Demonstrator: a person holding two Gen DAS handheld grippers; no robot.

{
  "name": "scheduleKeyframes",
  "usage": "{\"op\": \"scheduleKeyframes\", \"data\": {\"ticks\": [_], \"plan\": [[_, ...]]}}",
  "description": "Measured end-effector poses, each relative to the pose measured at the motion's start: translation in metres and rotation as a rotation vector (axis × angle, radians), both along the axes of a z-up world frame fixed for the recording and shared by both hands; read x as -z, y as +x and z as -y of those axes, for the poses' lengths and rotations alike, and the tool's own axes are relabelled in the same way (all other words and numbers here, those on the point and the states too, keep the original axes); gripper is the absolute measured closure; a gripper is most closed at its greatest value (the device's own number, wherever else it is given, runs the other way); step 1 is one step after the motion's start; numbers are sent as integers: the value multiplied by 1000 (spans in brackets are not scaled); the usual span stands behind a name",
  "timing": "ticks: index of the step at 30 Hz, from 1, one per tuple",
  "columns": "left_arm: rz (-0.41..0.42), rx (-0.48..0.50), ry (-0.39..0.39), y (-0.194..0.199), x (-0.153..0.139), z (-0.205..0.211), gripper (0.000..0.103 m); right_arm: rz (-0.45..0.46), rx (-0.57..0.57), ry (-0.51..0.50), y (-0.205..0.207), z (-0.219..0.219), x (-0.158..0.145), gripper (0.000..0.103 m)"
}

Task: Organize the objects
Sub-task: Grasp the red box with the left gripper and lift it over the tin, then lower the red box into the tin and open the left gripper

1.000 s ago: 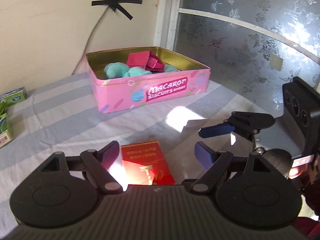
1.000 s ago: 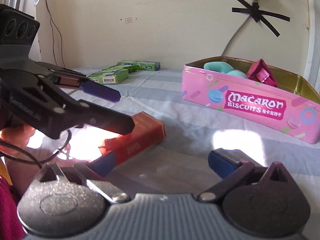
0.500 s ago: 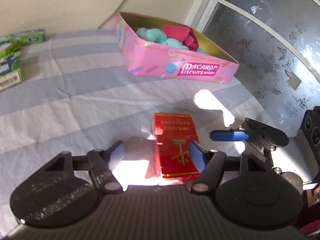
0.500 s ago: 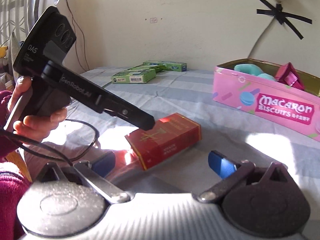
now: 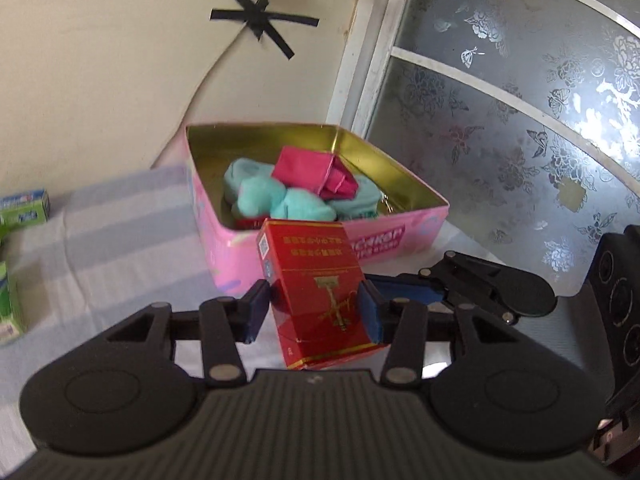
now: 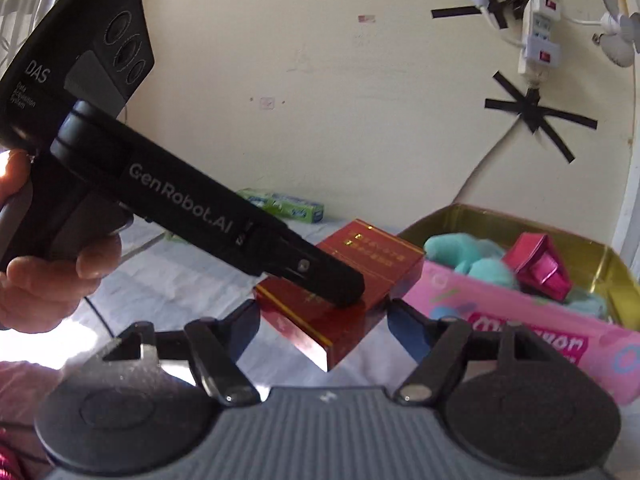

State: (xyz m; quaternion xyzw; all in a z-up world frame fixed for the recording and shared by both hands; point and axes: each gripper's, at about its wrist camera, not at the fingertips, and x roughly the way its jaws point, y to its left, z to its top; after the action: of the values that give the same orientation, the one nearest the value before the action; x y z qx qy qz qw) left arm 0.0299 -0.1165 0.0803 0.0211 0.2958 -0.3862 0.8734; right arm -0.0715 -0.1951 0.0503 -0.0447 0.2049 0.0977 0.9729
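My left gripper [image 5: 314, 312] is shut on a red box [image 5: 316, 280] and holds it lifted above the table, just in front of the open pink Macaron tin [image 5: 224, 248]. The tin holds teal soft items [image 5: 280, 196] and a magenta folded piece [image 5: 312, 172]. In the right wrist view the red box [image 6: 360, 264] hangs in the left gripper's fingers [image 6: 332, 280], beside the tin [image 6: 520, 320]. My right gripper [image 6: 324, 320] is open and empty, just below the box. It also shows in the left wrist view [image 5: 404, 284].
Green boxes [image 5: 20, 212] lie at the table's left side and also show in the right wrist view [image 6: 284, 204]. A striped cloth [image 5: 120, 248] covers the table. A frosted glass door [image 5: 500, 120] stands at the right. A power strip [image 6: 536, 36] and taped cable hang on the wall.
My left gripper has closed on the red box and lifted it off the table toward the tin. The right gripper has tilted up and stays open.
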Motion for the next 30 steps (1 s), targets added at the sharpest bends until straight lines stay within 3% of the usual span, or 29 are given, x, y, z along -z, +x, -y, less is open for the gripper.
{"op": "scheduleKeyframes", "data": {"ticks": [5,11,13,16,18,20,30], "plan": [[47,-21,29,55,-15,32,50,19,52,16,51,31,-15,30],[-17,-37,38,105,-12,87,50,-58,121,65,111,84,-15,30],[-42,-55,52,120,-7,104,48,-82,174,71,128,98,-12,30],[-29,-125,77,133,0,113,37,-58,356,0,148,114,-7,21],[-35,-139,45,132,1,107,33,-39,405,7,148,121,-5,15],[-14,-143,43,123,0,101,32,-17,399,44,141,122,-1,14],[111,-220,85,67,-11,69,32,26,395,43,98,87,1,14]]}}
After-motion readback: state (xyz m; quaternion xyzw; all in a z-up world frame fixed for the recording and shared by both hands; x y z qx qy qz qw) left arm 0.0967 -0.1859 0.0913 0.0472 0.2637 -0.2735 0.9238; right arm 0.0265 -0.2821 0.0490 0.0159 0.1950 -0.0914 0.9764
